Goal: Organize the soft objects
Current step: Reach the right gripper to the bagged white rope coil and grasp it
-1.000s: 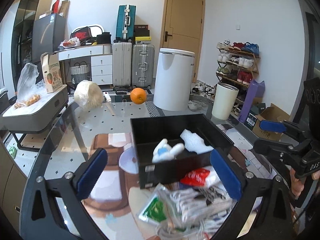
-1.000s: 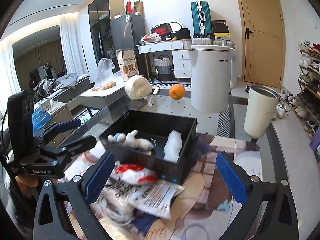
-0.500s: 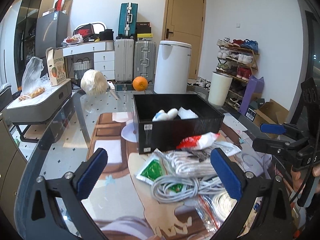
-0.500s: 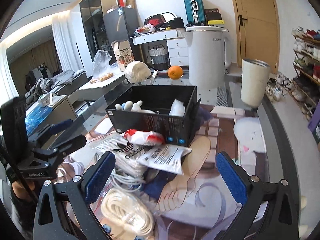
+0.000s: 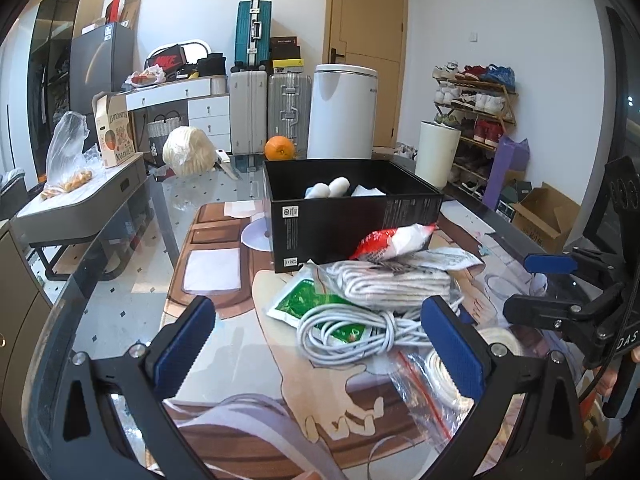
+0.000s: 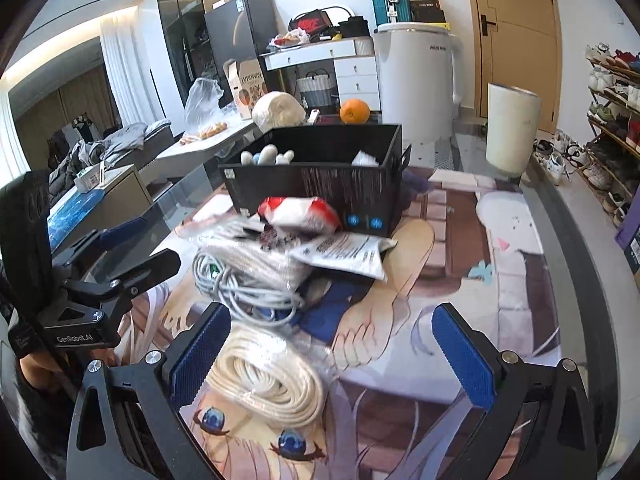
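Note:
A black box (image 5: 352,216) (image 6: 320,184) stands on the printed mat and holds a white plush toy (image 5: 330,189) (image 6: 266,157) and a white soft pack (image 5: 368,191). In front of it lies a pile: a red-and-white pouch (image 5: 394,240) (image 6: 300,212), a bagged white rope bundle (image 5: 392,280), a green sachet (image 5: 308,302), a grey cable coil (image 5: 352,332) (image 6: 240,284) and a bagged cream rope coil (image 6: 272,380). My left gripper (image 5: 320,344) is open and empty, just short of the cable coil. My right gripper (image 6: 328,344) is open and empty, over the cream rope coil.
An orange (image 5: 279,148) and a pale round ball (image 5: 184,152) sit at the glass table's far end. A white bin (image 5: 344,112), suitcases (image 5: 268,108), a shoe rack (image 5: 476,108) and a grey side table (image 5: 80,200) stand beyond the table.
Both grippers have pulled back and down from over the black box toward the near side of the table. The pile of cables and packets has come into view in front of them.

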A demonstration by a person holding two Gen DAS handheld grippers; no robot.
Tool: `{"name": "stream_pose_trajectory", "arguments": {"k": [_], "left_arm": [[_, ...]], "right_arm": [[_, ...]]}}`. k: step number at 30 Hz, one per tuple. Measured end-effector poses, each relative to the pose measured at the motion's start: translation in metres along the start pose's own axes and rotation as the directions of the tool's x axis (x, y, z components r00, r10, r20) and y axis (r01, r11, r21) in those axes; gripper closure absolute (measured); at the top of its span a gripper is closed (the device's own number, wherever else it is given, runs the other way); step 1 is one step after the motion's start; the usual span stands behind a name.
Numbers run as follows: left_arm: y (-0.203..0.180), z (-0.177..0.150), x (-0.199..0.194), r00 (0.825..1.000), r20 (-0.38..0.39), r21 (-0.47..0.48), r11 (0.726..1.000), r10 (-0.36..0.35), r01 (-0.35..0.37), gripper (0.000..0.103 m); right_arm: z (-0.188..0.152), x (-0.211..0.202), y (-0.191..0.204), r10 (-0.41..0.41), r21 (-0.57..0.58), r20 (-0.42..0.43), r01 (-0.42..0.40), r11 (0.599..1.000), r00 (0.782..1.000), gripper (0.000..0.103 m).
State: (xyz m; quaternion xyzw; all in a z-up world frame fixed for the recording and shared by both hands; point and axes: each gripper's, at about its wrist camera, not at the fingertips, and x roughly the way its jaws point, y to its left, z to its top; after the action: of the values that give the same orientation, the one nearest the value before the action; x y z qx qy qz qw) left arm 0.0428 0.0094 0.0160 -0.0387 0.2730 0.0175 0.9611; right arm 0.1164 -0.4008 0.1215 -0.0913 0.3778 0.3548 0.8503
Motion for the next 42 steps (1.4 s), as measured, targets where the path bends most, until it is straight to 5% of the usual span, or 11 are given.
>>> {"name": "stream_pose_trajectory", "arguments": {"k": [42], "left_arm": [[0.009,-0.020,-0.007,0.999,-0.042,-0.019,1.000,-0.021,0.020,0.000]], "right_arm": [[-0.044,0.037,0.046,0.043,-0.200,-0.152,-0.073,0.977,0.987,0.001]]}}
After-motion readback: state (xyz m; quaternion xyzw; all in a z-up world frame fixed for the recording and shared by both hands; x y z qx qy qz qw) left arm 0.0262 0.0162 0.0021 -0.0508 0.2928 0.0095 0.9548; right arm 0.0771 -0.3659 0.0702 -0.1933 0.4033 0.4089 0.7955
